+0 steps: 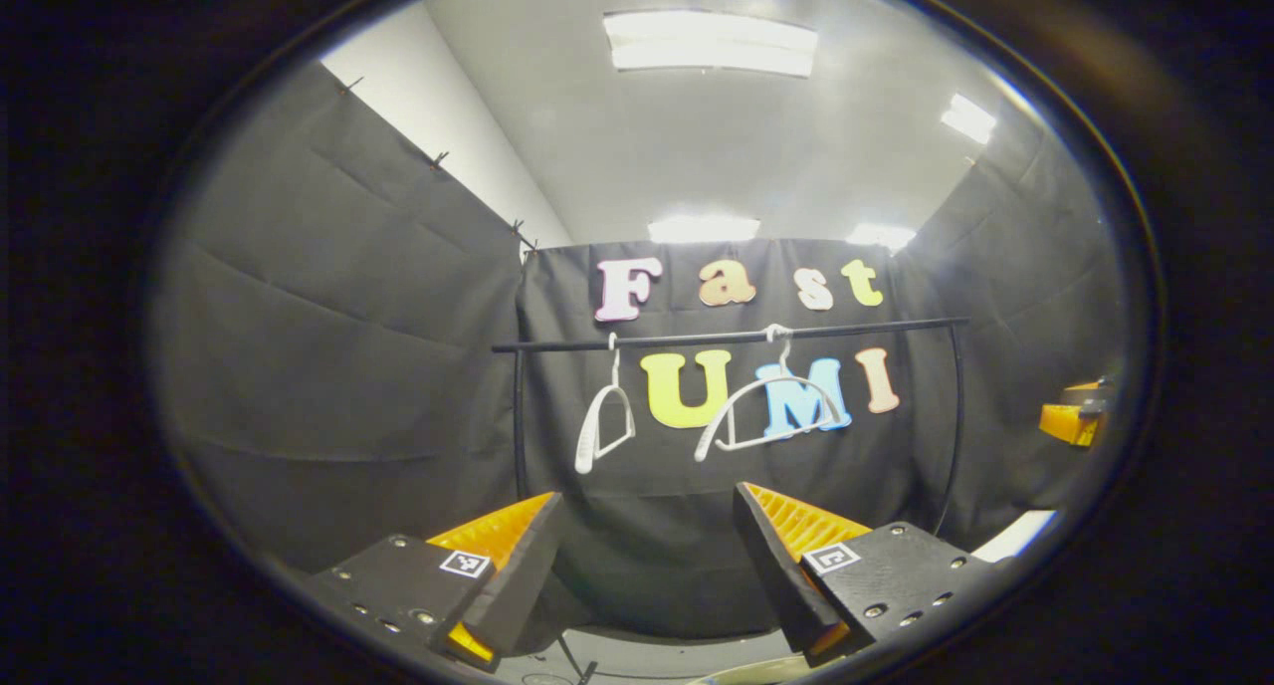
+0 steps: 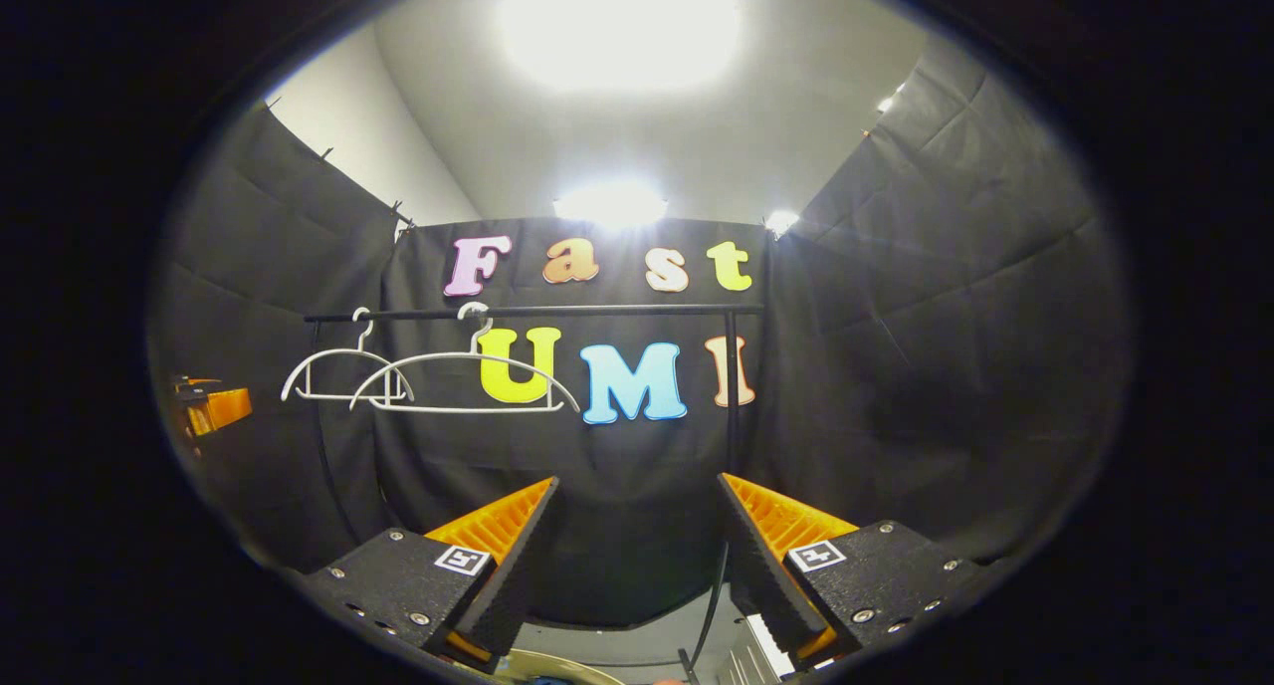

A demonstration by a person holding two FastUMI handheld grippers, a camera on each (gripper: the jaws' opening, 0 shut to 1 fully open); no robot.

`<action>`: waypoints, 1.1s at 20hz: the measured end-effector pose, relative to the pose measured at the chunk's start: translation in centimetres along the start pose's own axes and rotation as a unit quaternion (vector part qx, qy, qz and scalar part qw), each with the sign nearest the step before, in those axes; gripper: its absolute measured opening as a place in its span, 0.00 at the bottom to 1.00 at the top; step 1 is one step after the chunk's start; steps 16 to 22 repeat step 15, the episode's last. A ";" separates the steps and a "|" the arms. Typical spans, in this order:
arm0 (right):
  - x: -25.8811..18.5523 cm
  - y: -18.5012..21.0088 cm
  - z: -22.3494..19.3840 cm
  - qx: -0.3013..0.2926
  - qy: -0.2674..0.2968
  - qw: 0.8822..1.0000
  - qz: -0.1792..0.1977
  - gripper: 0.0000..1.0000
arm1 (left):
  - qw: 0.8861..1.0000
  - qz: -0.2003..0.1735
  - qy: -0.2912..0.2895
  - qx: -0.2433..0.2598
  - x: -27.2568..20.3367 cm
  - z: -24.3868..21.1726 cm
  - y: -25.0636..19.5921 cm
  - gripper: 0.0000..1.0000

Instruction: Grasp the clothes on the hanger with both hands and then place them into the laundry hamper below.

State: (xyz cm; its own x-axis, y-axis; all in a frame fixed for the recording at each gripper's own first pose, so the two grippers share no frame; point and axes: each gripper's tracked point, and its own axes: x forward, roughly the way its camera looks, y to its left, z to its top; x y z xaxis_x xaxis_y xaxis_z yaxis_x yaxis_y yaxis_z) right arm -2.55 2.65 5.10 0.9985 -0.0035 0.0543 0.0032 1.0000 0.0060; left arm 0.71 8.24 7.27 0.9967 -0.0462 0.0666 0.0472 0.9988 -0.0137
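2 bare hangers (image 1: 766,406) beyond spread fingers (image 1: 518,556)

At six o'clock in my right gripper view a pale curved rim (image 2: 557,668) is cut off by the edge; I can't tell what it is. At three o'clock in my left gripper view, the other gripper (image 1: 1075,416) is mostly cropped, jaws unreadable.

Cloth-walled recording booth: black drapes (image 1: 328,346), clothes rail (image 1: 727,337), ceiling light panels (image 1: 709,41).

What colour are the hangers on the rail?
White hangers, clearest in the right gripper view.
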 end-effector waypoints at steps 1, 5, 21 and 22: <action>0.0 0.1 0.2 0.001 -0.003 1.000 0.000 0.93 | 1.000 0.001 -0.001 0.001 0.0 0.0 0.1 1.00; 0.3 0.3 0.6 0.001 -0.009 1.000 -0.001 0.93 | 1.000 0.003 0.000 0.002 0.1 -0.7 0.6 1.00; 0.8 0.1 1.1 0.006 -0.014 1.000 -0.009 0.93 | 1.000 0.007 -0.004 0.004 0.3 -0.8 1.1 1.00; 0.8 0.1 1.1 0.006 -0.014 1.000 -0.009 0.93 | 1.000 0.007 -0.004 0.004 0.3 -0.8 1.1 1.00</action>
